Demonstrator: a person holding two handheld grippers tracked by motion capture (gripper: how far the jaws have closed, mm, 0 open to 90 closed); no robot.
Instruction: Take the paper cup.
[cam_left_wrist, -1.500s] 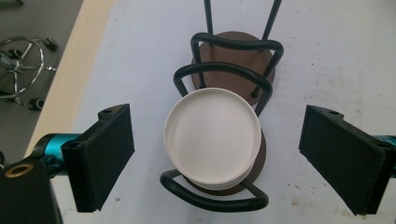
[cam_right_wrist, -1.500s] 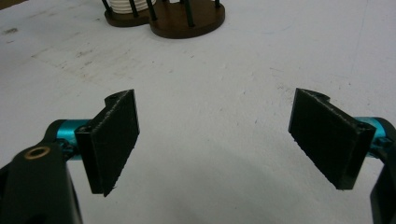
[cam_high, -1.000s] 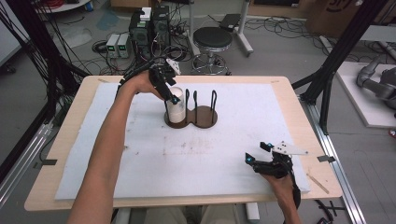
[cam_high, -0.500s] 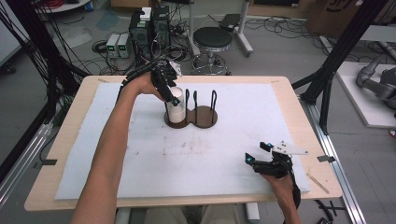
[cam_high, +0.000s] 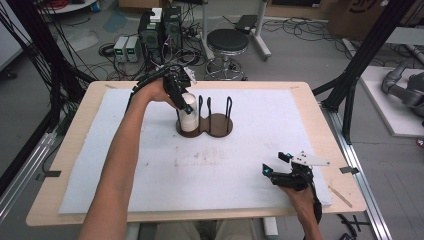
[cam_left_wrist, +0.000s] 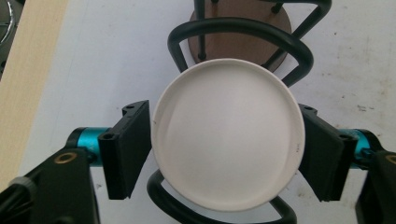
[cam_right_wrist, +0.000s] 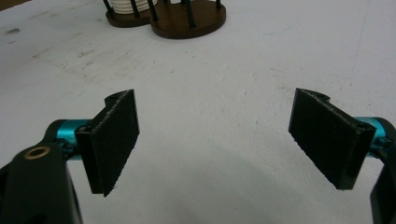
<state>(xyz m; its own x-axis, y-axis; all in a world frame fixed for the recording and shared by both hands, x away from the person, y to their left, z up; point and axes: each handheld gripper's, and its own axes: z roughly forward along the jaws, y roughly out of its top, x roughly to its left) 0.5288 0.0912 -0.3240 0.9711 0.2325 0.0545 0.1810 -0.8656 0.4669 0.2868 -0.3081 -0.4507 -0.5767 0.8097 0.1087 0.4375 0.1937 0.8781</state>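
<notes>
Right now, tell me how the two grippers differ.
The left gripper has its jaws closed in on the white stack of plates in the wire rack, having just been closing; the right gripper has wide-open jaws with nothing between them. The left gripper points down at the far rack; the right gripper sits low over the white mat near the table's front edge. Both have black jaws on teal mounts.

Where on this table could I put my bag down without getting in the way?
The white mat is bare in front of the rack, between the two arms, and over the far right beyond the rack. It is crowded at the rack's left slot, where the left gripper has just closed on the white stack. The right gripper occupies the near right corner.
</notes>
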